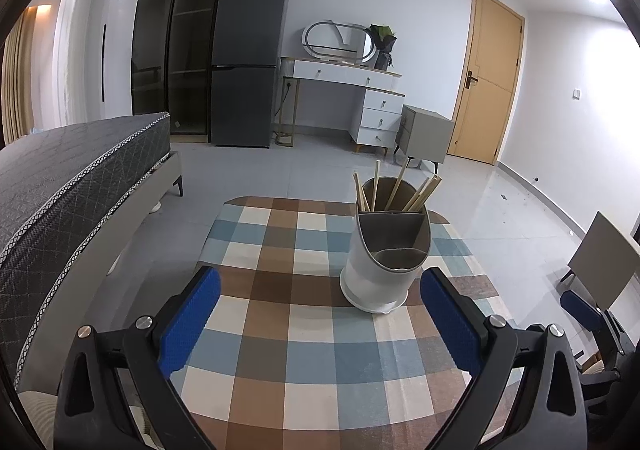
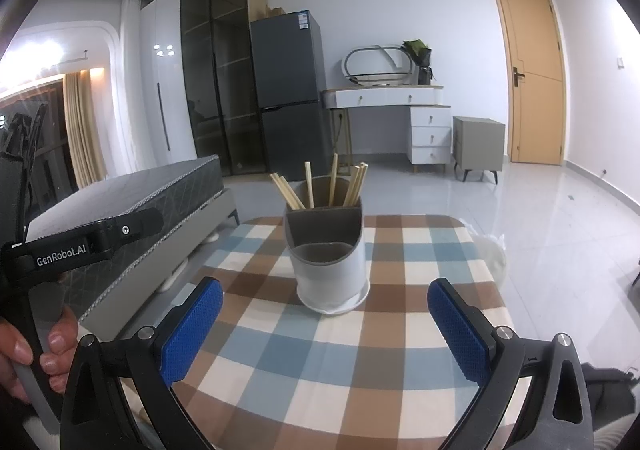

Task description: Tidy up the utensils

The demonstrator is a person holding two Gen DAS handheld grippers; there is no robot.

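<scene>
- Nearest in the left wrist view, the left gripper (image 1: 320,304) hangs over the table with its blue pads spread wide and nothing between them.
- The right gripper (image 2: 325,314) is the same: jaws wide apart, empty, above the near part of the checked tablecloth (image 2: 280,362).
- At the left edge of the right wrist view a hand (image 2: 28,350) grips the handle of the other tool; the two tongs sit side by side, both pointed at the same target.
- The cloth between the fingers looks bare. No loose utensil shows on it, though the fingers and the fisheye rim hide the nearest strip, so something may lie there unseen.
- Further on, near the middle of the table, stands the utensil holder (image 1: 384,266), a white cup with a grey divided insert, upright.
- Its rear compartment holds the chopsticks (image 2: 320,186), leaning fanned against the rim; the front compartments appear empty.
- My judgement: the sorting is either done or paused between picks, since everything visible is already in the holder.
- A next move would call for finding a remaining piece outside these views, or else simply backing away; if a pick follows, approach low and clear of the holder so it is not tipped.
- Beyond the table are a bed (image 1: 80,178), a fridge (image 1: 248,62) and a door (image 1: 488,78), none involved.
</scene>
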